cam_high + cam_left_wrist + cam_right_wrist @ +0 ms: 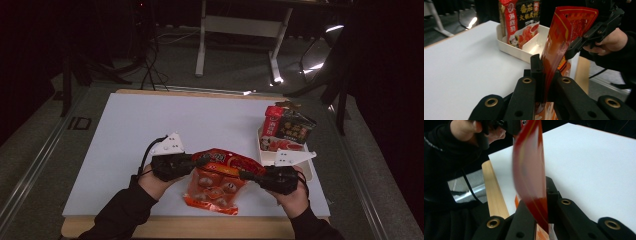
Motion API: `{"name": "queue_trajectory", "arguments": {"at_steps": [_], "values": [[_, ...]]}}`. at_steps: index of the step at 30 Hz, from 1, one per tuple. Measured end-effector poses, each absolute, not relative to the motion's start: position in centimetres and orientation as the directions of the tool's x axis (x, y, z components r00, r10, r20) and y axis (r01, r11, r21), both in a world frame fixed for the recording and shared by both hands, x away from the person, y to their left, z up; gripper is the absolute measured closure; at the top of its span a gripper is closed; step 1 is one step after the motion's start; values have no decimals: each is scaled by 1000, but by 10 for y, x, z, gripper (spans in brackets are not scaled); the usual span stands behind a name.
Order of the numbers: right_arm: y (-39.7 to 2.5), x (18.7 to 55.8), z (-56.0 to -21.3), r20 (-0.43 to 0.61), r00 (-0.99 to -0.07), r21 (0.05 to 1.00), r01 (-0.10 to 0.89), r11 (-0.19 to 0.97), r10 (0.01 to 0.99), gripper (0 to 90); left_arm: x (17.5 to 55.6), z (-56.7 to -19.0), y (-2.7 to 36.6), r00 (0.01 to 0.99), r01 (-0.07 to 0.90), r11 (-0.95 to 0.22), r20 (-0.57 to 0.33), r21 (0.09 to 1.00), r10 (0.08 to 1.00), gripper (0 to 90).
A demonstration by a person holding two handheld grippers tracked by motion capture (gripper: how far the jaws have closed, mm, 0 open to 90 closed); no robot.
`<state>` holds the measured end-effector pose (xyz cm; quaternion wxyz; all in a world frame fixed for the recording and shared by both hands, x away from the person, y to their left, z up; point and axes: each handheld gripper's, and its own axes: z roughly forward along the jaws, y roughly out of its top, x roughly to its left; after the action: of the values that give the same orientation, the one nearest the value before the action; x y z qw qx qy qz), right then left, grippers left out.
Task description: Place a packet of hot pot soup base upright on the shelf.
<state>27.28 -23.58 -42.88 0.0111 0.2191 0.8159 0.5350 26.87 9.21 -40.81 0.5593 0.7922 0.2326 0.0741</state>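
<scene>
I have the red snack bag (215,182) pinched at its top edge from both sides, held over the near edge of the white bench (150,130), its bottom hanging down toward the bench front. Left claw (200,162) is clamped on the bag's top left corner; in the left gripper view the foil (564,37) runs straight between the jaws. Right claw (246,175) is clamped on the top right corner; the right gripper view has the red film (530,170) squeezed between its jaws, a bit blurred. Both hands sit close together, so the top seam bows up between them.

Behind the right hand is a white divided tray (267,156) with a dark and red sauce packet (287,129) standing in its far compartment; the near compartment looks free.

Step, my guess: bag lifted two-handed, either carrying to the tray or about to tear open. Next move calls for keeping both grips tight and moving together toward the tray, watching for film slipping out.
</scene>
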Motion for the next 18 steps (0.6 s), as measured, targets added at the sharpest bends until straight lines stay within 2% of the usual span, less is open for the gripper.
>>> {"name": "queue_trajectory", "arguments": {"at_steps": [6, 13, 16, 18], "values": [[-237, 267, -407, 178, -908, 890, 312, 332, 379, 900, 265, -406, 96, 906, 248, -247, -133, 937, 402, 892], [-239, 265, -393, 165, -908, 901, 298, 315, 386, 900, 264, -402, 97, 910, 229, -223, -127, 948, 394, 883], [-240, 265, -388, 154, -912, 906, 284, 313, 380, 900, 264, -400, 98, 907, 241, -212, -142, 947, 396, 819], [-241, 265, -384, 151, -915, 909, 277, 310, 374, 900, 264, -398, 99, 908, 250, -201, -158, 947, 388, 719]]}}
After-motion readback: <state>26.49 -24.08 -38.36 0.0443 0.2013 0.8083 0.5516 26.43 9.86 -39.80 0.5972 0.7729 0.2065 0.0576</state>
